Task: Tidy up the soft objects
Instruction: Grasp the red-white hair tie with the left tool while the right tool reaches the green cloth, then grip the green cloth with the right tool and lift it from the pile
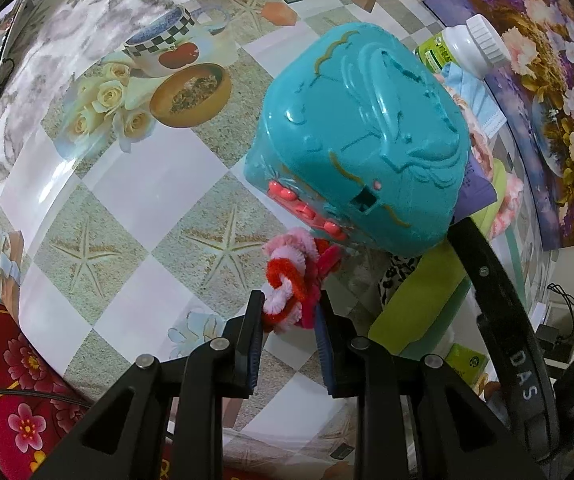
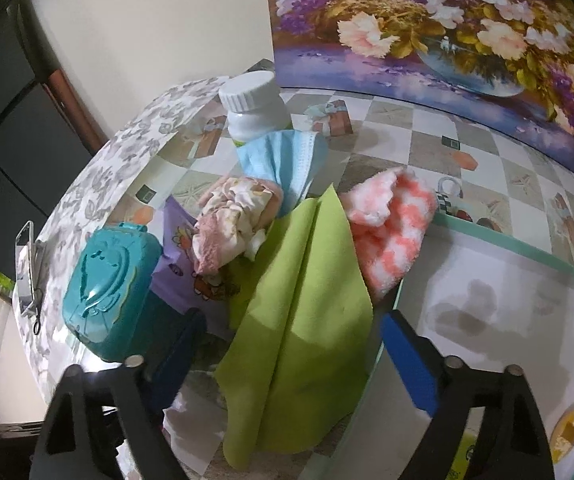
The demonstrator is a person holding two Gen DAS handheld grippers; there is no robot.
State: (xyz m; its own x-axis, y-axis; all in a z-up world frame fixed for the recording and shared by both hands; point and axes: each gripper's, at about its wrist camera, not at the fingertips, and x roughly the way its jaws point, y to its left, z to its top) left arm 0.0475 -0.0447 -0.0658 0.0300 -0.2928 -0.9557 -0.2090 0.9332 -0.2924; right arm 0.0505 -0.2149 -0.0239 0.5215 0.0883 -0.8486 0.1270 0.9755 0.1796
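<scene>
Left wrist view: left claw [image 1: 289,312] closed narrow on a fuzzy pipe-cleaner chain [image 1: 293,280] of red, pink and white loops; both blue pads press its lower end.
Chain position: hanging just above the table [image 1: 147,184], touching the front edge of the teal box [image 1: 361,140].
Teal box: hard moulded plastic with raised relief and coral buttons; it hides most of the pile behind it.
Partly hidden: white ribbed-cap bottle [image 1: 477,46], blue face mask [image 1: 475,92] and green cloth [image 1: 419,304] show only as slivers.
Leopard-print scrap: a small piece shows under the box; I cannot tell what it is.
Table cover: glossy checked vinyl printed with starfish and roses.

Right wrist view: right claw [image 2: 287,344] stands open, its pads either side of the green cloth [image 2: 307,300] without visibly pressing it; the left finger is blurred and dark.
Green cloth: smooth, thin, folded in long creases, draped over the white tray's teal rim [image 2: 527,248].
Fluffy cloth: coral-and-white checked towel [image 2: 391,228], lying on the tray edge.
Crumpled floral fabric [image 2: 231,220]: behind the green cloth, beside a purple packet [image 2: 177,256].
Tray bottom: cut off at the frame.
</scene>
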